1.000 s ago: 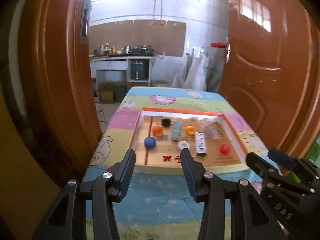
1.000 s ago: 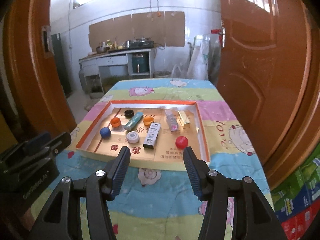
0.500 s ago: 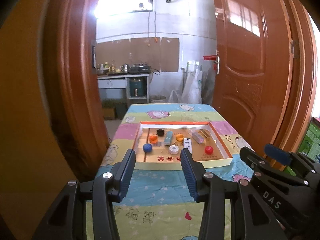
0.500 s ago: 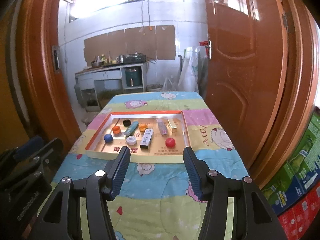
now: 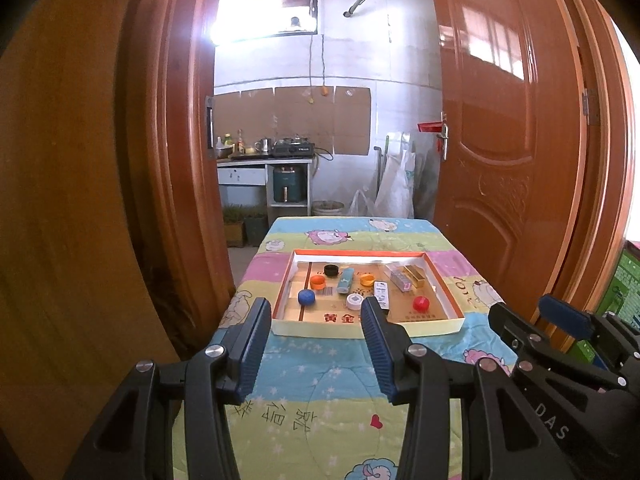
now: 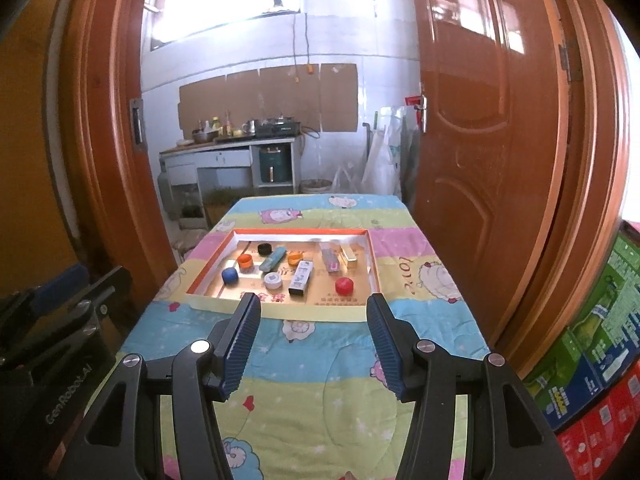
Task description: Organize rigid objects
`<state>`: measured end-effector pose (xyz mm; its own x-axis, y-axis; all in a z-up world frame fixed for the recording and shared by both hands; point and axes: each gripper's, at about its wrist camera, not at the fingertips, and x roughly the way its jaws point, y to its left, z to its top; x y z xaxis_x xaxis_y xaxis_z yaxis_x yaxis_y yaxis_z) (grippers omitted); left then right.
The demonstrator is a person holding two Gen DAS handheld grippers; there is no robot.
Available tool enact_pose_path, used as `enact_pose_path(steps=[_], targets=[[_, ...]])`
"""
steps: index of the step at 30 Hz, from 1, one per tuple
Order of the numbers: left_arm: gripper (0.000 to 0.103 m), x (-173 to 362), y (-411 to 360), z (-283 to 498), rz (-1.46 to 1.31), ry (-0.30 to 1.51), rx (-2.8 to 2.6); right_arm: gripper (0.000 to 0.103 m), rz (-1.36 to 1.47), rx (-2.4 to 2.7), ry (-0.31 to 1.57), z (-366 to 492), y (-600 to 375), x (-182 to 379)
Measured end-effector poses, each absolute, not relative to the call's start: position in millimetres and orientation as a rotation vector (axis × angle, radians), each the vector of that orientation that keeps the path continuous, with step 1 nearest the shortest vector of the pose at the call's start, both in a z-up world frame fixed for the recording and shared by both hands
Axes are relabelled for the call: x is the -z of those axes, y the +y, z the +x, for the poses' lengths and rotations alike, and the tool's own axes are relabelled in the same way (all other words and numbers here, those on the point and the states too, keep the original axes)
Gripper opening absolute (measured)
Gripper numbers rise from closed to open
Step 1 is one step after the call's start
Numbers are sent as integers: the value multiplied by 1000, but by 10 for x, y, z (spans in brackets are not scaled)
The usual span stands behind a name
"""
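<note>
A shallow cardboard tray (image 5: 448,296) (image 6: 372,268) with an orange rim lies on the table's middle. Inside it are a blue cap (image 5: 306,297) (image 6: 229,275), an orange cap (image 5: 318,281) (image 6: 245,261), a black cap (image 5: 331,270) (image 6: 264,248), a red cap (image 5: 421,303) (image 6: 344,285), a white round lid (image 5: 355,301) (image 6: 272,279), a white box (image 6: 301,278), a teal tube (image 5: 344,281) (image 6: 273,261) and small clear and gold boxes (image 5: 414,276) (image 6: 349,255). My left gripper (image 5: 316,344) and right gripper (image 6: 312,340) both stand open and empty, well short of the tray above the near cloth.
A cartoon-print cloth (image 5: 320,392) (image 6: 320,380) covers the table. Orange wooden doors (image 5: 512,160) (image 6: 480,152) flank both sides. Stacked printed cartons (image 6: 592,344) sit at the right. A kitchen counter (image 5: 264,160) stands beyond the table.
Both grippers have drawn back and risen from the tray, which now looks smaller and farther. Their jaws kept the same width. Nothing in the tray moved.
</note>
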<state>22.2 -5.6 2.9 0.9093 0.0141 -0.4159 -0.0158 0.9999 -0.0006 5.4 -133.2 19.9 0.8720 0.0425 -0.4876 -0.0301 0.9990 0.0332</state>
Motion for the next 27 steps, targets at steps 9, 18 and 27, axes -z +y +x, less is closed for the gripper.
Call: enact_pose_path(steps=[9,18,27], targets=[[47,-45,-36,187,-6,419,-8,57,26,-35,495,-7,-1347,-223],[47,-39,-41,187,-2,419,-5,57,22,-36,491,-13,-1335,-224],[47,-38,-40,187,-2,420,-3,57,19,-37,490,-19,-1327,-233]])
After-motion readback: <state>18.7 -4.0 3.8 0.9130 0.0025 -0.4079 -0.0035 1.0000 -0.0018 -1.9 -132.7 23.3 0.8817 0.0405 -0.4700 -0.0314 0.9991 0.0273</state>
